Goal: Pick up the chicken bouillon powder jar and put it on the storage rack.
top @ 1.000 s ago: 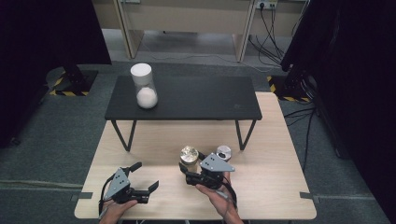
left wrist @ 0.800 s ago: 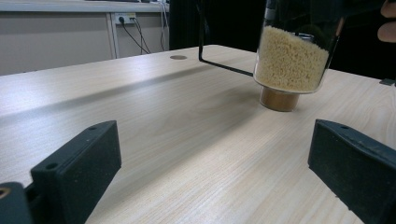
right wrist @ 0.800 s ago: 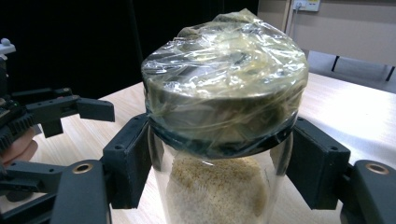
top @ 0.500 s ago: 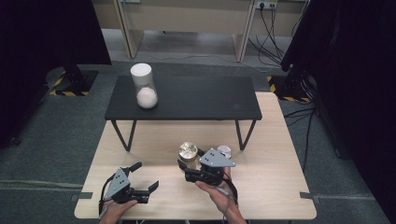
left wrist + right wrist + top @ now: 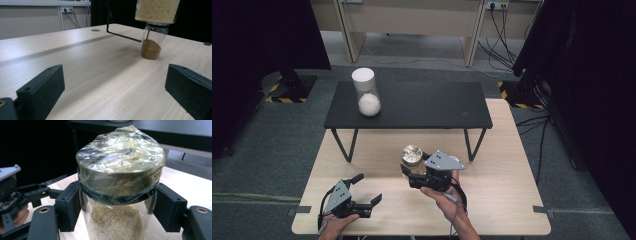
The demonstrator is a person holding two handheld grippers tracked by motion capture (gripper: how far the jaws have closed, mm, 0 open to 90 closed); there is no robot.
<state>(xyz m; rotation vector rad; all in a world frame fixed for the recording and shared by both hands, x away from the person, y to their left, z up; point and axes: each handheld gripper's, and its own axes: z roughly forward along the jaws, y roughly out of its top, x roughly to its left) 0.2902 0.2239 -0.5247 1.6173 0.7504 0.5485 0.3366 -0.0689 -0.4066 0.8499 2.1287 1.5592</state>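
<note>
My right gripper (image 5: pixel 412 171) is shut on a clear glass jar (image 5: pixel 412 155) of pale yellow grains, held upright above the light wooden table (image 5: pixel 502 200). In the right gripper view the jaws press on both sides of the jar (image 5: pixel 117 225), just under its film-wrapped lid (image 5: pixel 120 165). My left gripper (image 5: pixel 368 189) lies low at the table's front left, open, with nothing between its jaws. In the left gripper view, beyond that gripper (image 5: pixel 115 95), a small glass jar of brown powder (image 5: pixel 152 42) stands on the table, and the held jar's bottom (image 5: pixel 157 11) hangs above it.
A low black table (image 5: pixel 422 105) on thin metal legs stands across the back of the wooden table. On its left end is a tall clear jar with a white lid and white contents (image 5: pixel 366 92). Dark curtains and cables border the area.
My right gripper has risen with the grain jar in it, and its grey plate now covers the small jar's lid. The left gripper has stayed put.
</note>
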